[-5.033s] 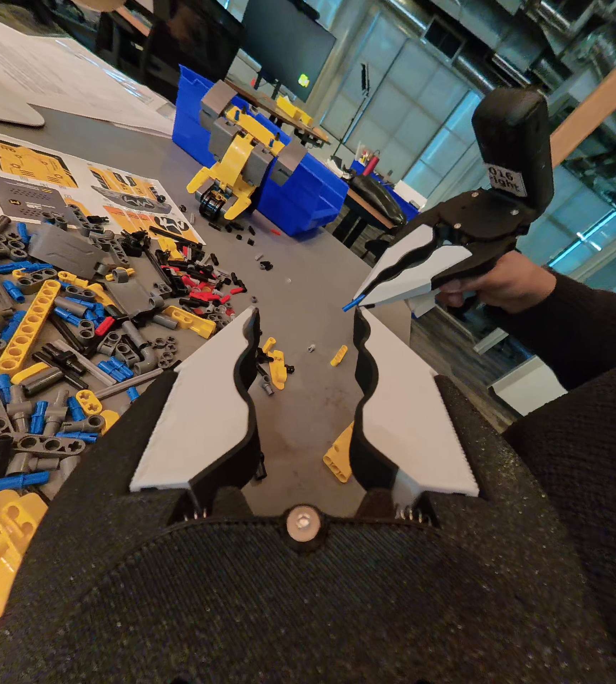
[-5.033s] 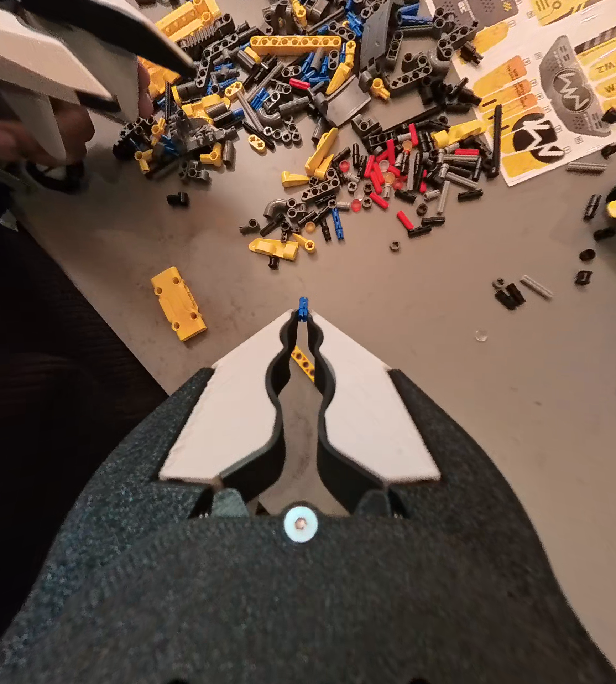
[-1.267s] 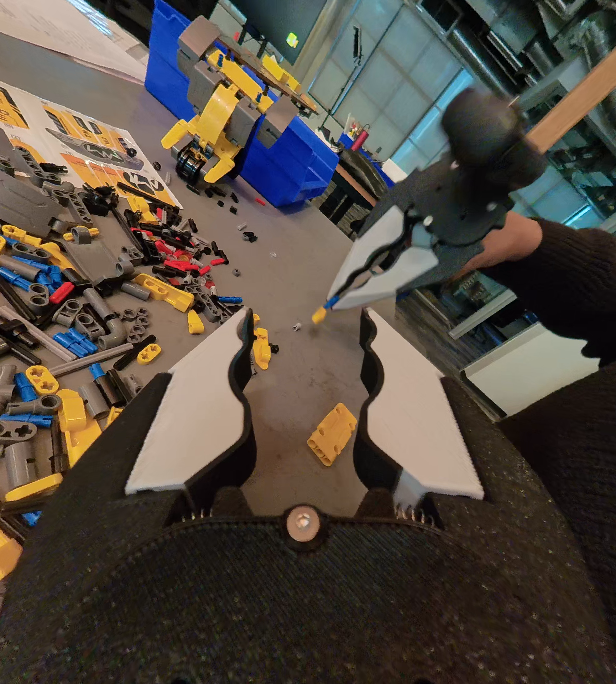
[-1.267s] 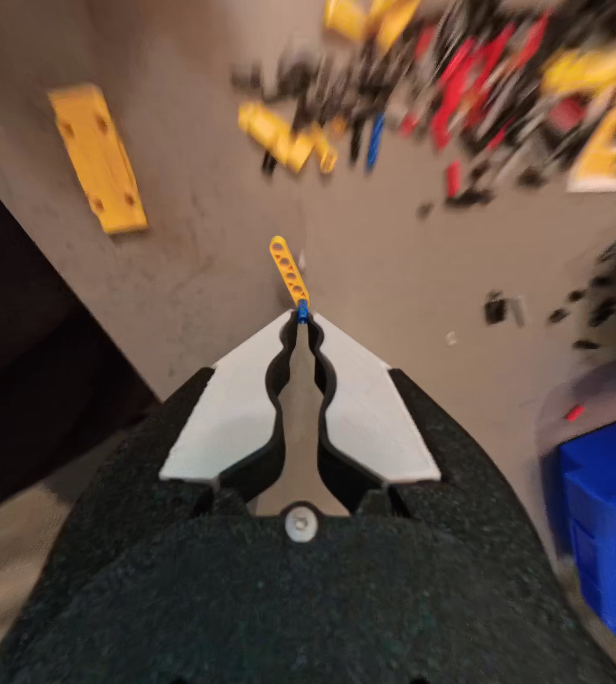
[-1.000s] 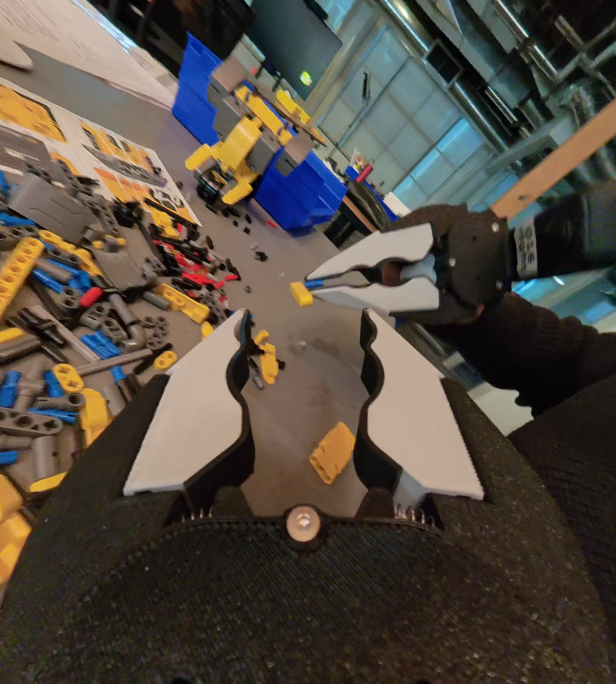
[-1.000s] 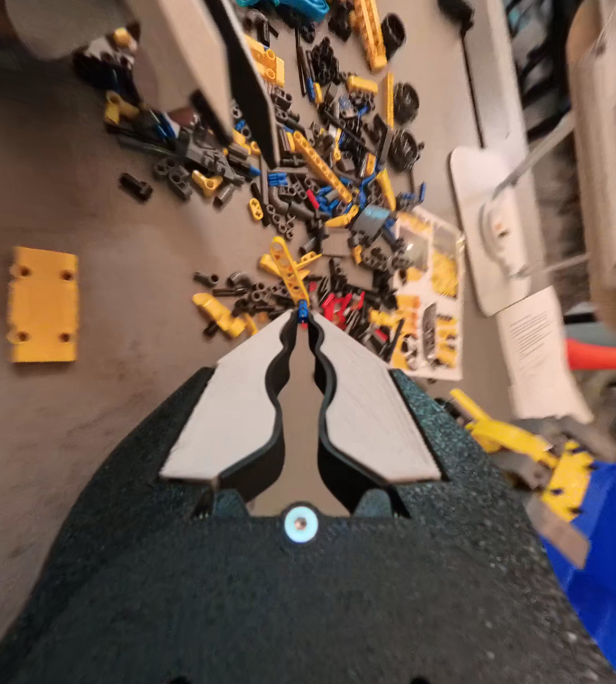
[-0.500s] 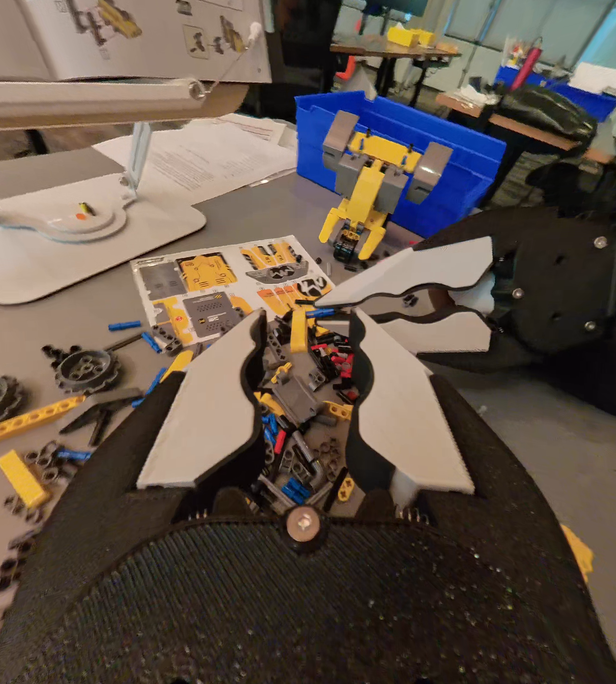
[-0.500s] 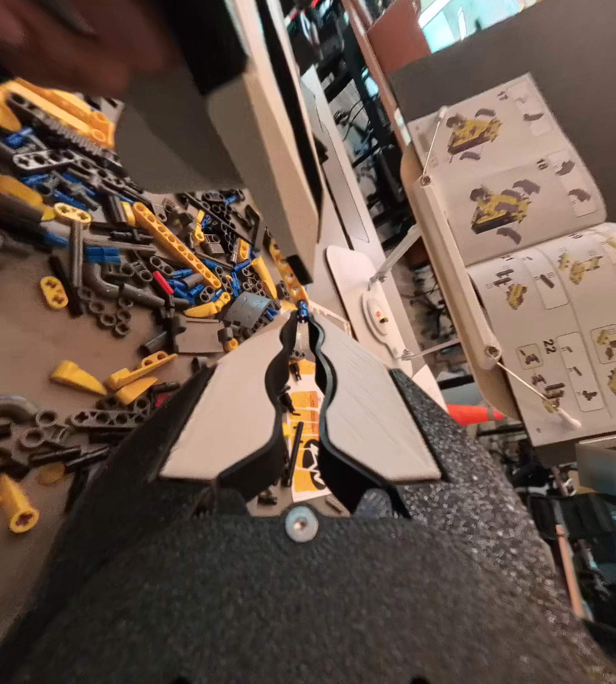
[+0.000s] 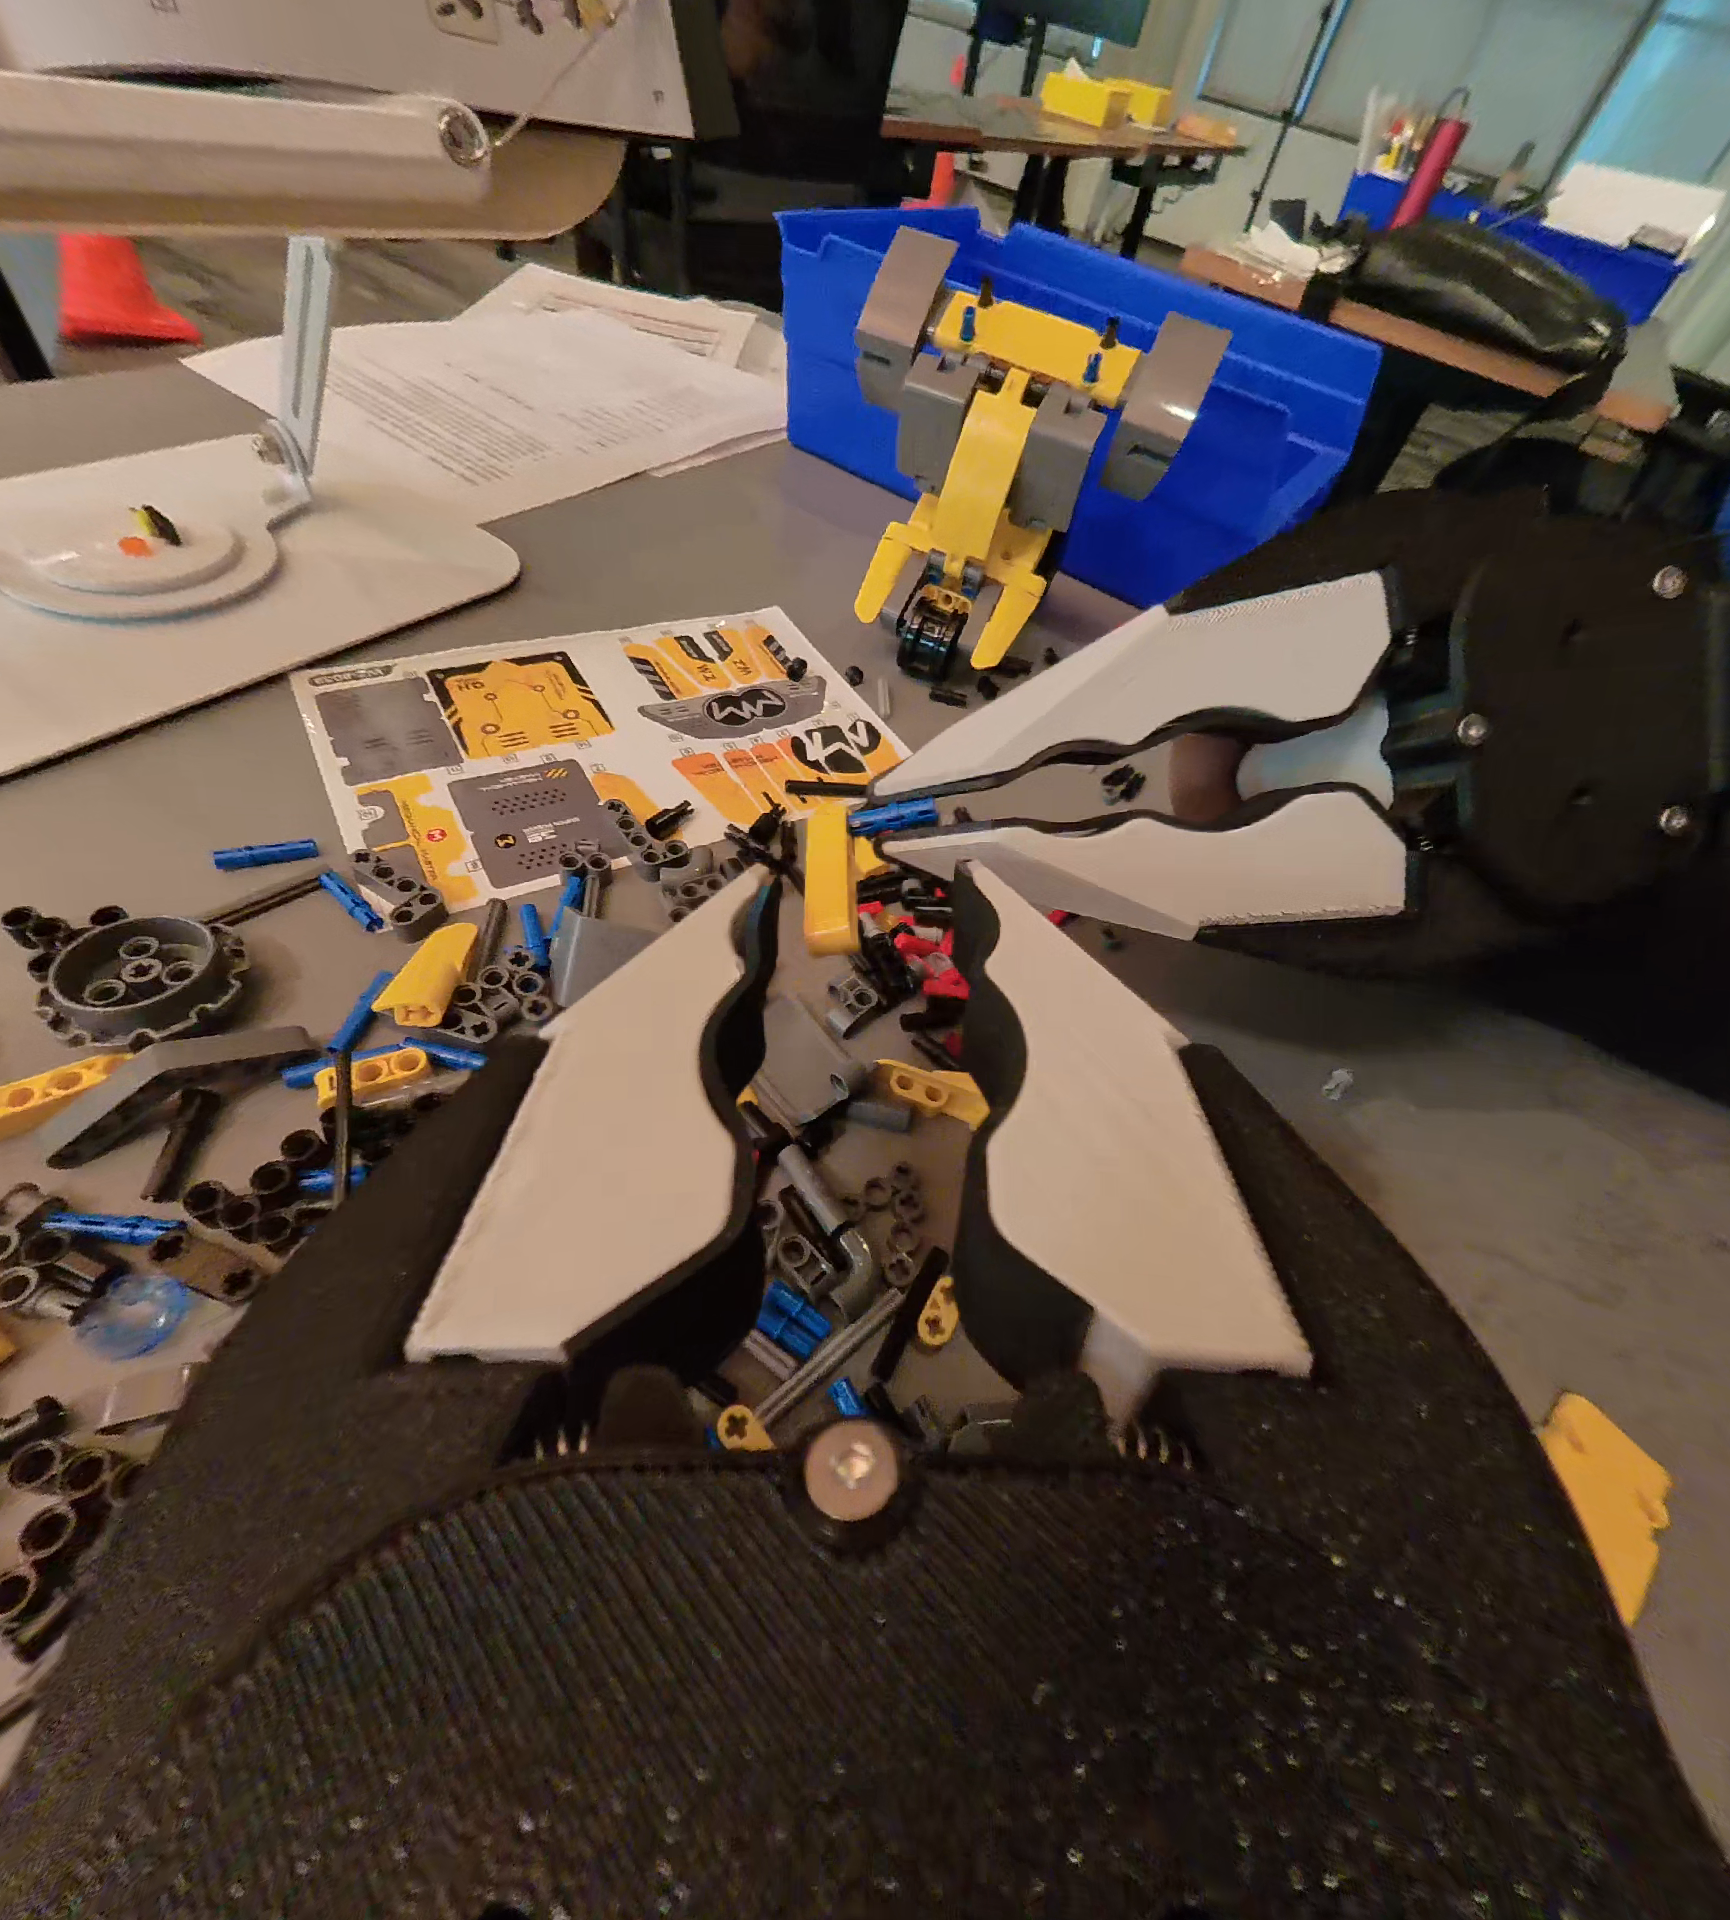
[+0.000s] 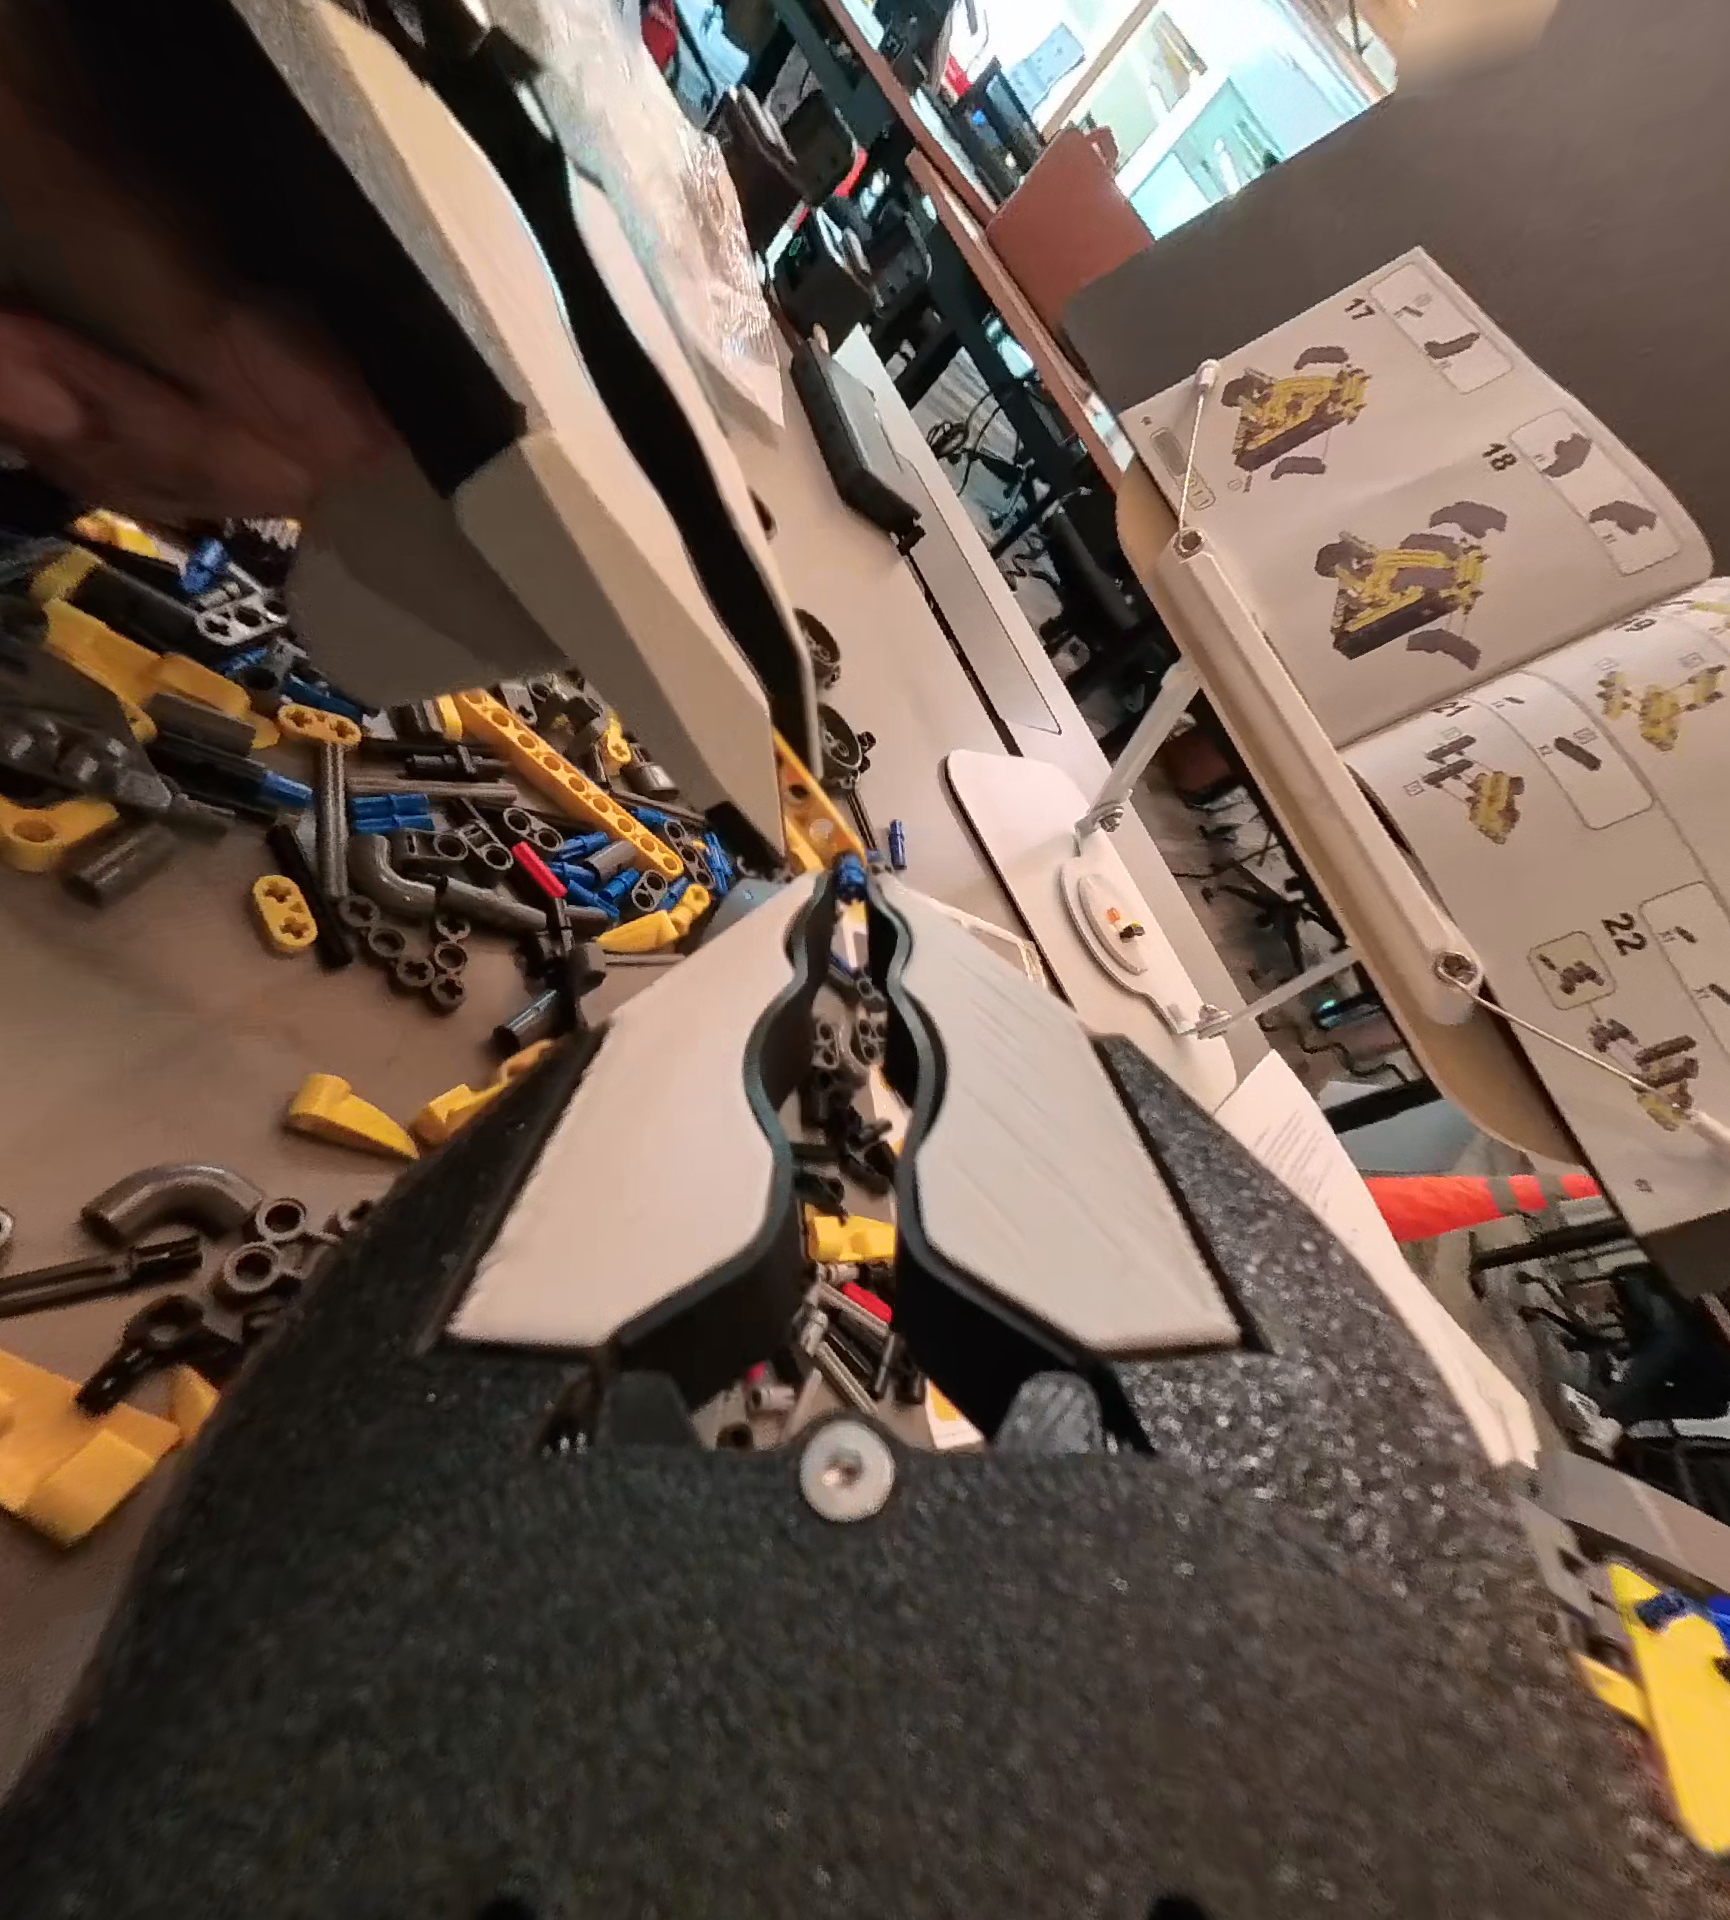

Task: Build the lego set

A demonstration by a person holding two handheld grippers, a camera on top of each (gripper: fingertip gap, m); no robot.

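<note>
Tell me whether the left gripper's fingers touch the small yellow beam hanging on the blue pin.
Apart. The left wrist view shows the yellow beam between open left gripper fingers, gaps both sides.

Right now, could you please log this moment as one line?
right claw: shut on blue pin carrying yellow beam | left claw: open, empty, flanking beam | above parts pile

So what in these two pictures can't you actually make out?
- Left wrist view: how far the blue pin sits inside the yellow beam; the right gripper tips cover the joint.
- Right wrist view: the beam is mostly hidden behind the left gripper's finger.
- Right wrist view: the hand at top left is blurred.
- Left wrist view: the yellow panel is partly hidden by the gripper body.
</note>
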